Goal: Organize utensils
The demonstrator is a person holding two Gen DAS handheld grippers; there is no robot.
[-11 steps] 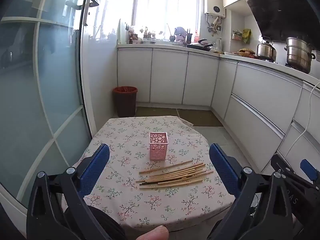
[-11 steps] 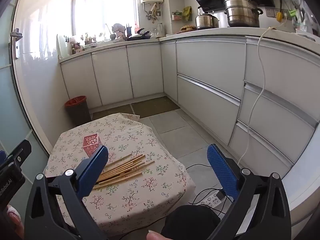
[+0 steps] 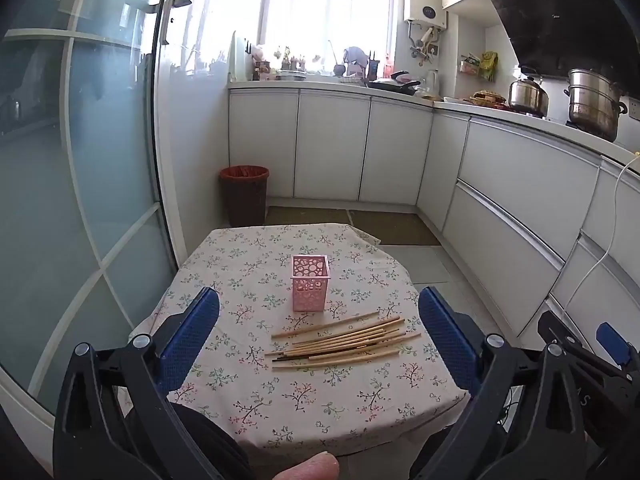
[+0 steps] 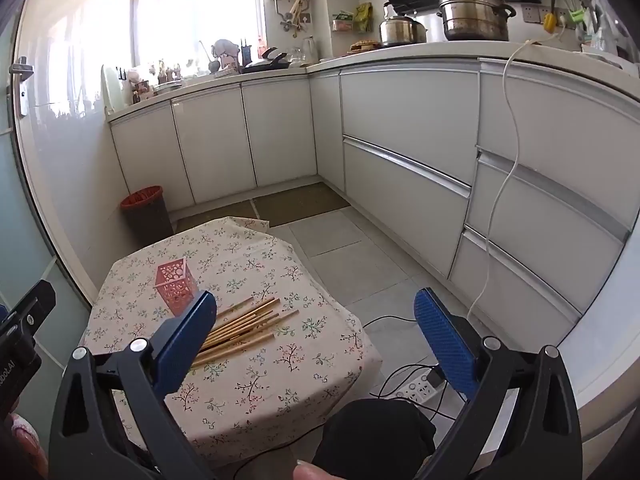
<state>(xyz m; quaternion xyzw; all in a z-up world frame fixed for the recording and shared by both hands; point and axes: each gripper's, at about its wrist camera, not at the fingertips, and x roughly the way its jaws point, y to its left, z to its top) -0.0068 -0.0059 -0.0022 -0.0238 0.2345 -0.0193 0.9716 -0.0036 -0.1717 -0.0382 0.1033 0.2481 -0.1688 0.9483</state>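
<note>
**Both grippers spread, chopsticks loose on table**

Left gripper stands with jaws spread wide and nothing between the pads; it hangs above the near edge of the table, pointing at the work. Right gripper is likewise spread and empty, held off the table's right side, its left pad overlapping the near ends of the chopsticks in its own view only; no contact is evident.

The chopsticks lie flat in a loose, fanned bundle on the floral cloth, just in front of the holder, apart from it. One stick looks darker than the rest. The holder, a pink perforated box, stands upright and appears empty.

Assessment: the sticks are light, stiff and smooth, liable to roll or scatter if nudged. Best hold is across the middle of a stick or small group, pads square to its length. The holder looks light and may tip when sticks drop in; steadying it with one gripper seems prudent.
</note>
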